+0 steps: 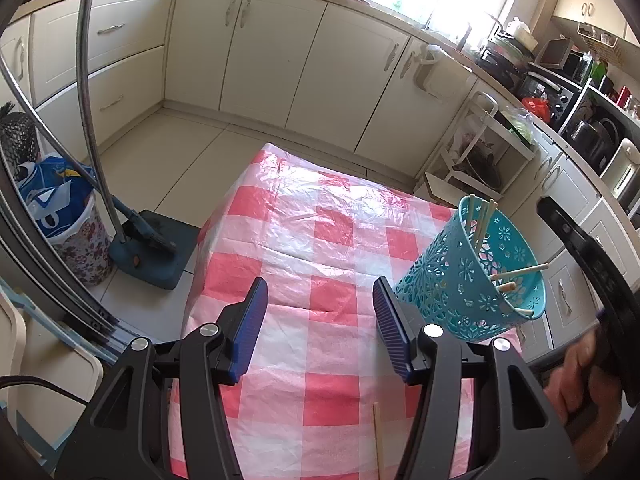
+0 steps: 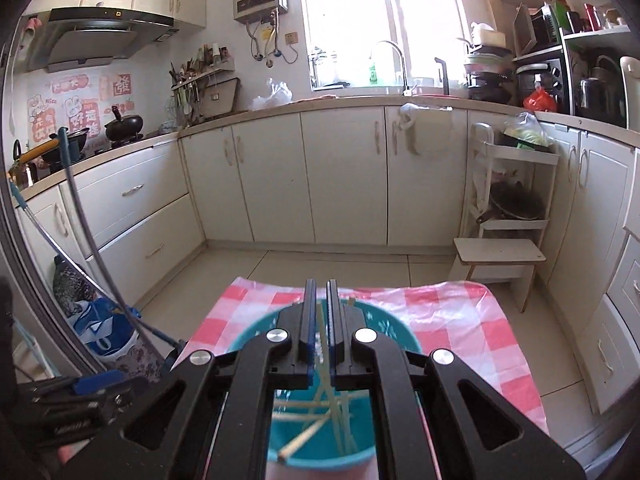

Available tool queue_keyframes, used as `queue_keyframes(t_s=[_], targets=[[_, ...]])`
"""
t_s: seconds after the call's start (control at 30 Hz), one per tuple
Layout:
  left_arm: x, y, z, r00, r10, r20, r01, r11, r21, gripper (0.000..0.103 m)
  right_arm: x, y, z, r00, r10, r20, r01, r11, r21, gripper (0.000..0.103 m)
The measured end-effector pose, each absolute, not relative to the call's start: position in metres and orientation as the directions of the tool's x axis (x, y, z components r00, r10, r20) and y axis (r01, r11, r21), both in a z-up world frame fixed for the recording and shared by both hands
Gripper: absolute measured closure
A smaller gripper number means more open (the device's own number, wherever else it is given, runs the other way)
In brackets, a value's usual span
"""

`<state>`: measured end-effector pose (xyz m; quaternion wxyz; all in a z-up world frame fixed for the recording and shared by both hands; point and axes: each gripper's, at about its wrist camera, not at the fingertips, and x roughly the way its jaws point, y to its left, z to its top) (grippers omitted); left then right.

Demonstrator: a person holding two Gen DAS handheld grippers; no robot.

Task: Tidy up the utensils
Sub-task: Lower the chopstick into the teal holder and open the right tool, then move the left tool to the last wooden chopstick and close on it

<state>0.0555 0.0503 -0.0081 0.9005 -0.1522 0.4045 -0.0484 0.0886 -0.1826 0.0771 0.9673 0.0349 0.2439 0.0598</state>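
1. The left gripper (image 1: pixel 320 320) is released, fingers wide apart, above the checked tablecloth (image 1: pixel 304 240).
2. The right gripper (image 2: pixel 321 320) is clenched on a chopstick (image 2: pixel 323 344) directly above the teal basket (image 2: pixel 256 332).
3. The teal basket (image 1: pixel 472 280) sits at the table's right edge and holds several chopsticks.
4. One loose chopstick (image 1: pixel 378 440) lies at the near edge.

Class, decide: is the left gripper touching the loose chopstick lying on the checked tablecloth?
Apart. The left wrist view shows the left gripper open above the tablecloth, while the chopstick lies flat nearer the camera, with bare cloth between it and either of the fingers.
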Motion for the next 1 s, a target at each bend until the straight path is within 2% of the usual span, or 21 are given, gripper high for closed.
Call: queue_keyframes(t_s=[0.1,0.17,0.3,0.5,0.83,1.0], targets=[[0.056,0.049,-0.009,0.665,-0.209,-0.717,-0.035,0.950,-0.310,0.051,0.070,-0.189,0.081,0.868,0.151,-0.473,-0.114,0.988,0.108,0.089],[0.056,0.048,-0.010,0.664,-0.207,-0.718,-0.033,0.952,-0.306,0.051,0.055,-0.197,0.082,0.862,0.165,-0.480,-0.120,0.985,0.124,0.087],[0.056,0.045,-0.011,0.662,-0.205,-0.721,-0.027,0.955,-0.296,0.051,0.032,-0.211,0.077,0.826,0.193,-0.529,-0.121,0.978,0.168,0.086],[0.054,0.038,-0.014,0.652,-0.203,-0.730,-0.010,0.961,-0.276,0.051,-0.010,-0.220,0.040,0.746,0.216,-0.630,-0.103,0.972,0.211,0.084],[0.038,0.014,-0.034,0.579,-0.239,-0.779,0.073,0.968,-0.242,0.049,-0.063,-0.261,0.008,0.671,0.182,-0.719,-0.018,0.973,0.229,0.083],[0.018,-0.015,-0.064,0.509,-0.209,-0.835,0.162,0.976,-0.145,0.048,-0.075,-0.237,-0.016,0.588,0.260,-0.766,-0.091,0.962,0.257,0.083]])
